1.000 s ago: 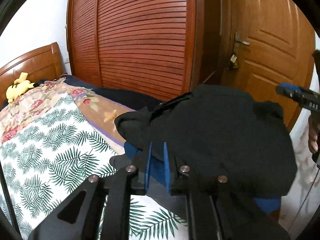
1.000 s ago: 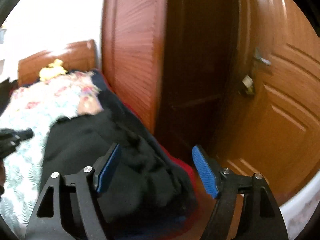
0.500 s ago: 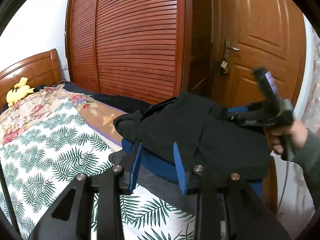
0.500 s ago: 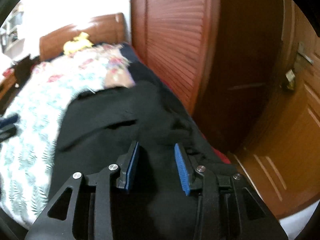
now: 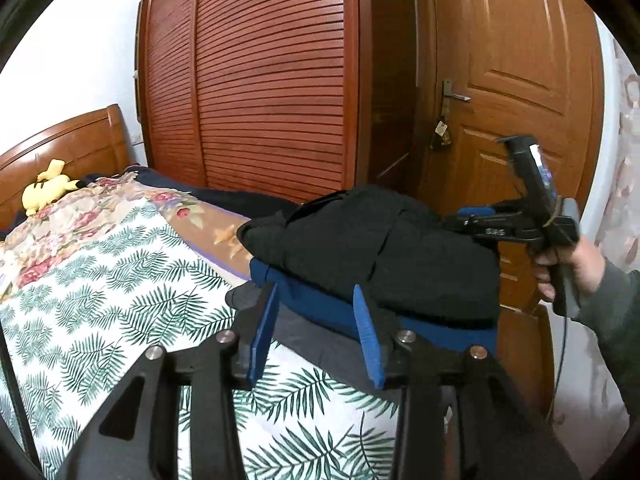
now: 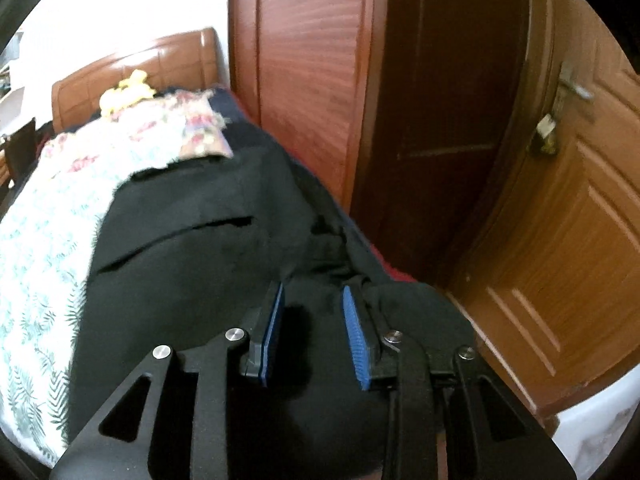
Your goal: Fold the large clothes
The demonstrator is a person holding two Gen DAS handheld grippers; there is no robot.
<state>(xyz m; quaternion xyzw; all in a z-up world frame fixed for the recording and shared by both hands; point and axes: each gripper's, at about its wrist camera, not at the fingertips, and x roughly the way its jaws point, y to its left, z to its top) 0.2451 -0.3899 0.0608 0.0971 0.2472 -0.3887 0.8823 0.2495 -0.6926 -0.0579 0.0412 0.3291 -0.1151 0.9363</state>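
Observation:
A folded black garment (image 5: pixel 384 252) tops a stack on the bed's far corner, over a blue garment (image 5: pixel 320 300) and a grey one (image 5: pixel 304 332). My left gripper (image 5: pixel 316 332) is open and empty, just in front of the stack at the blue and grey layers. My right gripper (image 5: pixel 472 216) reaches the black garment's right edge. In the right wrist view the right gripper (image 6: pixel 312 320) hovers low over the black garment (image 6: pixel 192 248), jaws partly open, holding nothing that I can see.
The bed has a palm-leaf sheet (image 5: pixel 100 292) and a floral cover (image 5: pixel 84 208). A yellow plush toy (image 5: pixel 46 192) lies by the wooden headboard (image 5: pixel 68 144). A louvred wardrobe (image 5: pixel 272 80) and a wooden door (image 5: pixel 520 100) stand close behind the stack.
My left gripper opened from nearly shut and drew back from the stack. My right gripper narrowed its jaws and moved in onto the black garment's right side.

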